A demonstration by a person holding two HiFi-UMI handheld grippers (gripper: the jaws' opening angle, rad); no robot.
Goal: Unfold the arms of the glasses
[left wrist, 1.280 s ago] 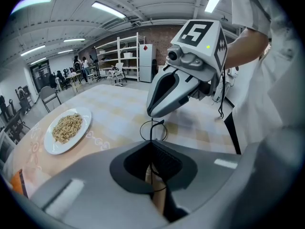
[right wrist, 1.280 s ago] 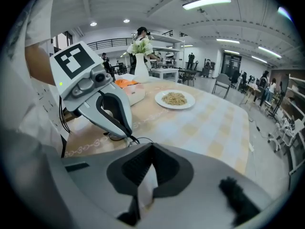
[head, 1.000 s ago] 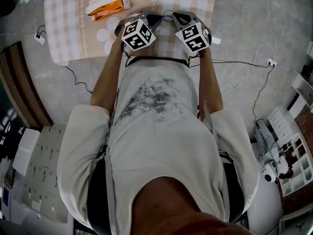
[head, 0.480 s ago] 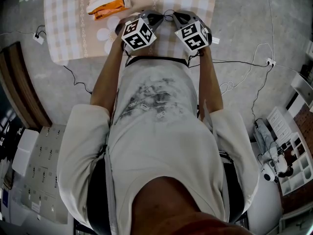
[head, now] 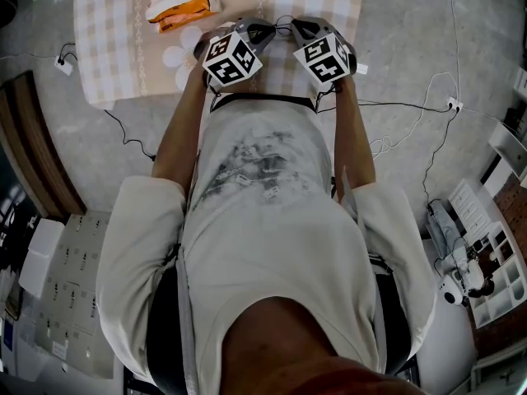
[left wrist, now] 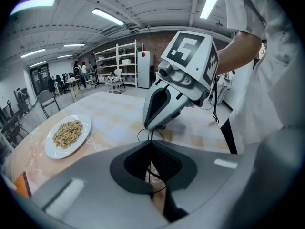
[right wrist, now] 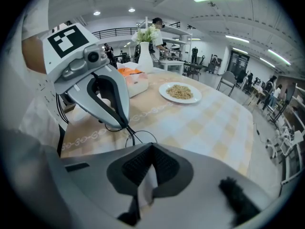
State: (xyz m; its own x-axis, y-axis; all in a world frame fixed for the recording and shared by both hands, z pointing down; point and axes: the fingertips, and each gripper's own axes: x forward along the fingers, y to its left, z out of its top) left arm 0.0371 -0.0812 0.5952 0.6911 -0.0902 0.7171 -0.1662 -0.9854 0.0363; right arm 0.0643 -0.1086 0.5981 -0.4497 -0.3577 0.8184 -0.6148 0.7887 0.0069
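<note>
Thin black wire-rimmed glasses (right wrist: 139, 138) hang just above the checked tablecloth, between my two grippers. In the head view both grippers meet tip to tip over the table's near edge, left gripper (head: 265, 31) and right gripper (head: 298, 30). The left gripper (left wrist: 151, 146) is shut, and a thin wire of the glasses (left wrist: 150, 135) runs into its jaws. Opposite it, the right gripper (right wrist: 150, 148) is shut on the other end of the frame. One round rim shows below each gripper's tip. The folded arms are too thin to make out.
A white plate of rice (left wrist: 67, 134) stands further in on the checked table (head: 107, 31). A white vase of flowers (right wrist: 145, 55) and an orange packet with tissues (head: 177, 6) sit at the far left. Cables trail over the floor (head: 428, 113).
Both grippers have crept very slightly further over the table. They stay tip to tip with the same hold on the glasses.
</note>
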